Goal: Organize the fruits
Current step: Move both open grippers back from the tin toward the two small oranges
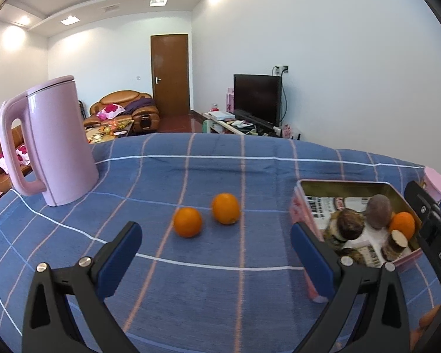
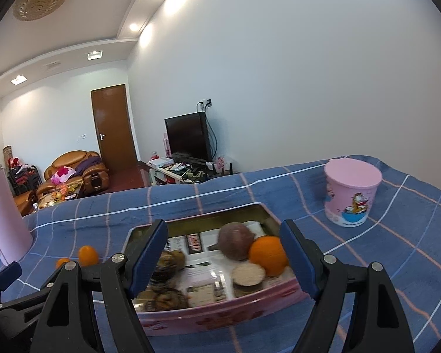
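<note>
Two oranges lie on the blue checked cloth, a near one (image 1: 187,222) and a farther one (image 1: 225,208). They show small at the left in the right wrist view (image 2: 88,255). A pink tin tray (image 1: 301,203) (image 2: 220,316) holds an orange (image 2: 268,255), a brown round fruit (image 2: 235,241), a cut tan fruit (image 2: 247,275) and dark scaly fruits (image 2: 165,267). My left gripper (image 1: 216,242) is open and empty, just short of the two oranges. My right gripper (image 2: 223,248) is open and empty above the tray.
A pink kettle (image 1: 48,144) stands at the back left of the table. A pink cartoon cup (image 2: 351,191) stands to the right behind the tray. The table's far edge drops to a living room with sofa, TV and door.
</note>
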Demonstrator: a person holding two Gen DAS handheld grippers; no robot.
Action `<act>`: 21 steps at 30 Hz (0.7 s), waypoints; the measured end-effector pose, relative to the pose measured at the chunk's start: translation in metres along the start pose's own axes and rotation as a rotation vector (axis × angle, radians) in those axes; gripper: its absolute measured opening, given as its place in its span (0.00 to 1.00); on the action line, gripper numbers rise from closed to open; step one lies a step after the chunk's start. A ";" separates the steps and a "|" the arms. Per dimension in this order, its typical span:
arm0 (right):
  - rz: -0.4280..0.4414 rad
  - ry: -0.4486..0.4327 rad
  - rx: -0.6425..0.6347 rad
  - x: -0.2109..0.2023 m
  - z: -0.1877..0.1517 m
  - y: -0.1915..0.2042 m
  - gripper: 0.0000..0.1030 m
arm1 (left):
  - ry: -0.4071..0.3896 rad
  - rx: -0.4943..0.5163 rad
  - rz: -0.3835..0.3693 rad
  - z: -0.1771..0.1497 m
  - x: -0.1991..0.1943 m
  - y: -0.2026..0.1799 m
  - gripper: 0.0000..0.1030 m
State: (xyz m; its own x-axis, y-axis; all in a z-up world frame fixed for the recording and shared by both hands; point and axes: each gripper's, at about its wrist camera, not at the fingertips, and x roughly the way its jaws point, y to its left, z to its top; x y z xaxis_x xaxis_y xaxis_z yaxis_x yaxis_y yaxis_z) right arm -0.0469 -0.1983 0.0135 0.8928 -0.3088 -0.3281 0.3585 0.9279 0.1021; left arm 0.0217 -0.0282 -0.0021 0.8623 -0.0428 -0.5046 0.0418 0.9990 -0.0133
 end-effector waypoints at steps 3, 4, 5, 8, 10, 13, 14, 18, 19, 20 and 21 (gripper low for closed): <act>0.015 0.004 -0.002 0.001 -0.002 0.013 0.78 | 0.003 0.013 0.027 0.003 0.005 0.012 1.00; 0.022 0.007 -0.004 0.001 -0.003 0.018 0.78 | 0.005 0.012 0.036 0.004 0.007 0.016 1.00; 0.028 0.009 -0.006 0.002 -0.003 0.022 0.78 | 0.008 0.010 0.046 0.005 0.009 0.022 1.00; 0.048 0.017 -0.013 0.004 -0.003 0.036 0.78 | 0.018 0.001 0.080 0.007 0.015 0.038 1.00; 0.065 0.026 -0.022 0.007 -0.004 0.045 0.78 | 0.022 0.001 0.106 0.009 0.019 0.048 1.00; 0.087 0.039 -0.041 0.011 -0.005 0.058 0.77 | 0.034 -0.001 0.150 0.013 0.027 0.064 1.00; 0.092 0.041 -0.046 0.013 -0.005 0.061 0.77 | 0.042 -0.006 0.164 0.014 0.030 0.070 1.00; 0.125 0.061 -0.076 0.020 -0.006 0.081 0.77 | 0.073 -0.041 0.191 0.017 0.042 0.092 1.00; 0.134 0.072 -0.092 0.023 -0.007 0.088 0.77 | 0.080 -0.054 0.196 0.017 0.045 0.097 1.00; 0.144 0.083 -0.109 0.026 -0.007 0.095 0.77 | 0.092 -0.074 0.201 0.018 0.048 0.104 1.00; 0.152 0.094 -0.122 0.029 -0.008 0.102 0.77 | 0.101 -0.091 0.201 0.018 0.051 0.110 1.00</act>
State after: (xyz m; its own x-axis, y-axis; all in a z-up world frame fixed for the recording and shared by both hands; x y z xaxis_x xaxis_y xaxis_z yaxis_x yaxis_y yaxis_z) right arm 0.0133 -0.1108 0.0069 0.9028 -0.1475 -0.4039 0.1804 0.9826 0.0444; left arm 0.0788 0.0790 -0.0138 0.7935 0.1538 -0.5888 -0.1751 0.9843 0.0211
